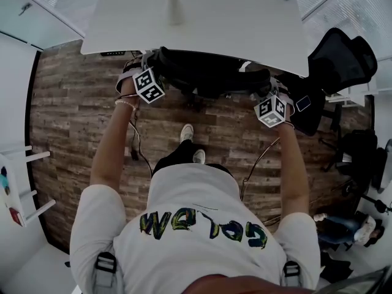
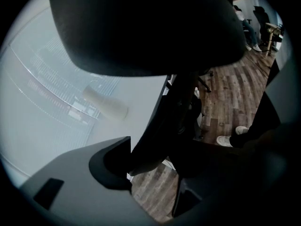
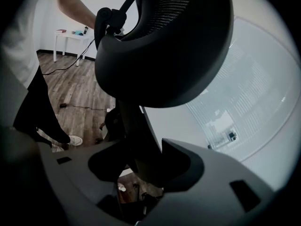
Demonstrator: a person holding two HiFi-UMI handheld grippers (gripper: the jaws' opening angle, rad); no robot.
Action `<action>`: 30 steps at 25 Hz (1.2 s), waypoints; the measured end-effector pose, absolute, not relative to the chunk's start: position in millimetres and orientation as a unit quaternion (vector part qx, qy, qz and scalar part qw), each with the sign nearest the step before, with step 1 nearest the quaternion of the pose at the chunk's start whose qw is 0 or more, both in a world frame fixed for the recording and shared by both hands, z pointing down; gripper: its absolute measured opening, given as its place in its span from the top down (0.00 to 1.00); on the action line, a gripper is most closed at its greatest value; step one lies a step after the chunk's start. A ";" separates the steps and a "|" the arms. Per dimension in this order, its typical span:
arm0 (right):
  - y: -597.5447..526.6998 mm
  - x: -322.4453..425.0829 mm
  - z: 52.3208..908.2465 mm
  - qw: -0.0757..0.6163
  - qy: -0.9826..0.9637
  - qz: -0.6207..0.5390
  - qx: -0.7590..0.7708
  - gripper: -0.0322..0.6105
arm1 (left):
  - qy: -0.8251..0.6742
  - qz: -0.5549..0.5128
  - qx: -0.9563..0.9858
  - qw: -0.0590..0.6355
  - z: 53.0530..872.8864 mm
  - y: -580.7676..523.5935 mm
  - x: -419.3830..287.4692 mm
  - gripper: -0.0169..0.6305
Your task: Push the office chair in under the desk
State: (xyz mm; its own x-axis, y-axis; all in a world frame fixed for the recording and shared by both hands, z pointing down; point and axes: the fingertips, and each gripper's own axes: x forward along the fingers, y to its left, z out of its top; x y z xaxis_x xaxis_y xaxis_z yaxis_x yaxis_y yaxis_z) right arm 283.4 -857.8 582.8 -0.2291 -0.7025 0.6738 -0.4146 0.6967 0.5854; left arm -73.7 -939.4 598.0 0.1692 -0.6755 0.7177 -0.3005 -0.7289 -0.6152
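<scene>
The office chair [image 1: 208,72] stood at the desk [image 1: 233,23].
Fingers of left gripper [image 2: 155,173] and right gripper [image 3: 143,166] clamped its back frame.

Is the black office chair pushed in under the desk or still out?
In: the chair has its seat hidden under the desk; only its backrest shows at the near edge.

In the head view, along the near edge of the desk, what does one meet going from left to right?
left gripper → office chair → right gripper → second black chair
</scene>
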 end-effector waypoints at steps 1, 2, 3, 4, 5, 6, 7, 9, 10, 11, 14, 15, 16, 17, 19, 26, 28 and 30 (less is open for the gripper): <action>-861.3 283.8 582.8 0.505 -0.770 -0.143 0.363 0.61 | 0.327 -0.555 -0.746 0.169 597.9 -943.1 -73.4 0.59; -864.6 284.4 582.7 0.505 -0.770 -0.143 0.364 0.61 | 0.327 -0.554 -0.747 0.170 597.7 -946.7 -72.8 0.59; -867.9 285.1 582.9 0.505 -0.769 -0.144 0.365 0.61 | 0.327 -0.553 -0.747 0.171 597.7 -950.3 -72.1 0.59; -871.3 286.0 583.2 0.505 -0.769 -0.144 0.366 0.61 | 0.327 -0.552 -0.747 0.171 597.8 -953.8 -71.1 0.59; -874.7 287.1 583.5 0.505 -0.768 -0.143 0.367 0.61 | 0.327 -0.552 -0.747 0.172 597.8 -957.2 -70.2 0.59; -877.8 288.0 583.5 0.506 -0.768 -0.142 0.367 0.61 | 0.327 -0.553 -0.747 0.172 597.7 -960.3 -69.3 0.59; -880.6 288.5 583.3 0.507 -0.767 -0.141 0.367 0.61 | 0.327 -0.554 -0.746 0.172 597.2 -963.1 -68.7 0.59; -885.1 289.3 582.6 0.508 -0.766 -0.140 0.368 0.61 | 0.328 -0.554 -0.745 0.174 596.1 -967.9 -67.8 0.59; -887.0 289.4 582.3 0.508 -0.766 -0.140 0.368 0.61 | 0.329 -0.553 -0.745 0.174 595.9 -970.0 -67.5 0.59; -889.0 289.4 582.1 0.509 -0.765 -0.140 0.369 0.61 | 0.329 -0.553 -0.745 0.175 595.9 -972.2 -67.3 0.59; -894.3 289.5 582.6 0.510 -0.764 -0.139 0.371 0.61 | 0.330 -0.552 -0.745 0.174 596.4 -977.7 -67.3 0.59; -895.8 289.7 583.0 0.510 -0.763 -0.139 0.371 0.61 | 0.331 -0.552 -0.745 0.175 596.7 -979.2 -67.3 0.59; -897.3 290.1 583.3 0.511 -0.762 -0.140 0.372 0.61 | 0.331 -0.552 -0.745 0.176 596.8 -980.8 -67.1 0.59; -898.7 290.4 583.5 0.513 -0.761 -0.139 0.372 0.61 | 0.331 -0.552 -0.745 0.177 596.7 -982.2 -66.8 0.59; -901.0 290.6 583.5 0.516 -0.760 -0.138 0.370 0.61 | 0.330 -0.553 -0.744 0.176 596.4 -984.3 -66.5 0.59; -907.7 293.3 583.5 0.521 -0.759 -0.138 0.366 0.61 | 0.329 -0.558 -0.741 0.177 596.1 -988.4 -64.5 0.59; -910.3 294.9 583.4 0.523 -0.757 -0.136 0.366 0.61 | 0.328 -0.560 -0.740 0.176 596.3 -991.0 -63.2 0.59; -911.5 295.9 583.7 0.524 -0.757 -0.137 0.366 0.61 | 0.328 -0.561 -0.739 0.175 596.9 -992.1 -62.7 0.59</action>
